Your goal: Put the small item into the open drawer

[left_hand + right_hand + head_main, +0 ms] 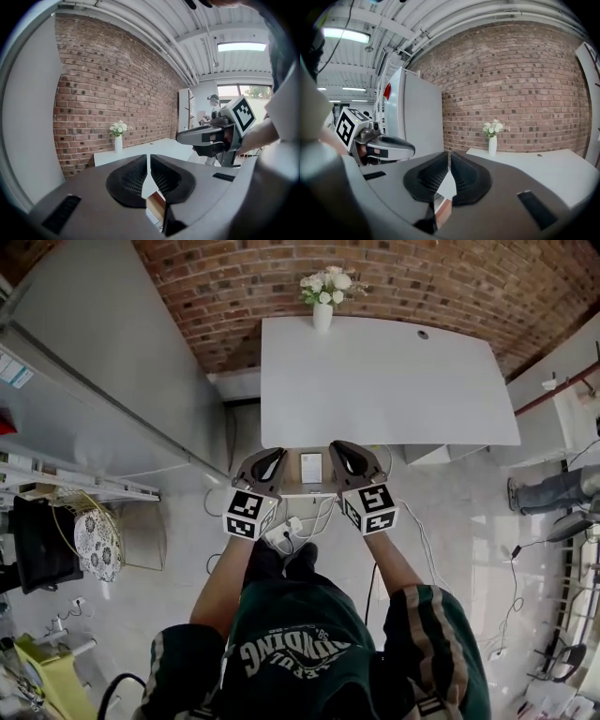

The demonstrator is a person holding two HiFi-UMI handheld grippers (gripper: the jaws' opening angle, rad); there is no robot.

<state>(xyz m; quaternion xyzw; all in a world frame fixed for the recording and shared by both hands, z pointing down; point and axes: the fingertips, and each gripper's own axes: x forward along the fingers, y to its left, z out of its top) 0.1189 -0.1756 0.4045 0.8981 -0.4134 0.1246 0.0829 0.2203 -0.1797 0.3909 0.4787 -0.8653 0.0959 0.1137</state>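
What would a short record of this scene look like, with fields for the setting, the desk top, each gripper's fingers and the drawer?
setting: white desk against a brick wall
on desk: vase of white flowers at the far edge
left gripper: fingers together, nothing between them
right gripper: fingers together, nothing between them
drawer: looks pulled out at the desk's near edge, between the two grippers; contents too small to tell
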